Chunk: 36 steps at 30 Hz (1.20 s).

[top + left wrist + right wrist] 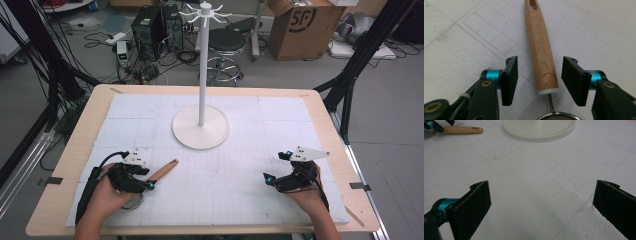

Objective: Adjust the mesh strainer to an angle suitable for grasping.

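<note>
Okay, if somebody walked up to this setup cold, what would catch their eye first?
Probably the tall white hook stand, upright on its round base at the middle of the far half of the white mat. Next, the wooden-handled strainer lying flat at the near left, its handle between the open fingers of the left gripper, gaps on both sides. The right gripper rests open at the near right.

1. Between my left gripper's ribbed, matt black pads lies the strainer handle: pale wood with clear grain, a smooth satin finish and stamped lettering.
2. Nearest my camera, that handle ends in a white plastic-looking collar, then a shiny metal stem and a fine wire-mesh bowl.
3. Under the tool, the white mat looks matt, faintly gridded and slightly scuffed.
4. Ahead of my right gripper, the stand's base looks smooth and off-white.
</note>
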### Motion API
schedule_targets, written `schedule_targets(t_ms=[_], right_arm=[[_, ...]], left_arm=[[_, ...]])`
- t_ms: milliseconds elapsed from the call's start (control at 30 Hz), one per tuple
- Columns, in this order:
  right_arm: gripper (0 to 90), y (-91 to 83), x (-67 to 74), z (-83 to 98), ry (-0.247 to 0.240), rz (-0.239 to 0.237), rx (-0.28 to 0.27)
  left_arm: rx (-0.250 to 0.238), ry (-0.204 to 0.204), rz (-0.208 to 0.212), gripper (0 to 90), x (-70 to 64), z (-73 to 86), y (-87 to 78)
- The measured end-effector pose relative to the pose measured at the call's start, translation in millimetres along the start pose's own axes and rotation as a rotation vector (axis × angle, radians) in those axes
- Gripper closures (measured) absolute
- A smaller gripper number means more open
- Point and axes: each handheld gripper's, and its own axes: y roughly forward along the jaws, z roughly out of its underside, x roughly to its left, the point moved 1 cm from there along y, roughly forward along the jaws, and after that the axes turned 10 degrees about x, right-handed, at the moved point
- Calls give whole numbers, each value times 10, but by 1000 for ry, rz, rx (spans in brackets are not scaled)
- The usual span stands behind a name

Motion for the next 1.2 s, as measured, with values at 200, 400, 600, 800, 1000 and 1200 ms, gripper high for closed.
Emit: schedule_targets(t_ms=[200,400,600,800,1000,1200], right_arm=[[5,5,-6,6,4,-12,-2],[5,10,-2,7,5,-12,4],[5,25,6,8,-2,-22,9],[5,22,-1,15,-3,-20,9],[5,22,5,26,3,-19,14],[5,21,9,30,0,-17,14]], left_arm=[[42,1,-12,512,-36,-32,36],[90,29,-21,540,-70,-50,62],[137,40,-34,572,-103,-102,65],[134,22,-27,646,-83,-113,72],[158,22,-29,685,-81,-142,70],[171,35,-45,687,-107,-164,71]])
